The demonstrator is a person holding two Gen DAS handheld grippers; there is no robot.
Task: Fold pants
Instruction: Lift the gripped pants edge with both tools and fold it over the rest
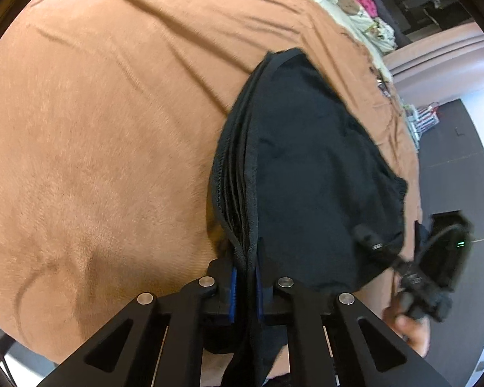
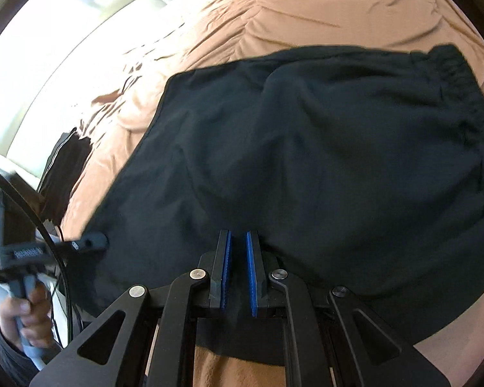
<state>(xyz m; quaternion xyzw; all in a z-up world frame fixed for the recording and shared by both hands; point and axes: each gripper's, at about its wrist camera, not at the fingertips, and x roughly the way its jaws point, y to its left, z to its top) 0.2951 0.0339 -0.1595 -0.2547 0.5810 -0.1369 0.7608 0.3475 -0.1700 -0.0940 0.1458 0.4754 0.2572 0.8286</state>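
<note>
One pair of dark pants, already doubled over, is lying on a tan bedspread near its edge. Several stacked layers are showing along the fold edge in the left wrist view, so the cloth is reading as soft, light and limp, likely to sag and slide unless edges are pinched together. The left gripper is clamping those layers between its blue pads. The right gripper is sitting at the near hem with fabric between narrowly parted jaws; whether it is pinching firmly cannot be told. Best holds, by judgement: hem corners and the elastic waistband. Pale patterned bedding is lying beyond; nothing is obstructing the fold.
</note>
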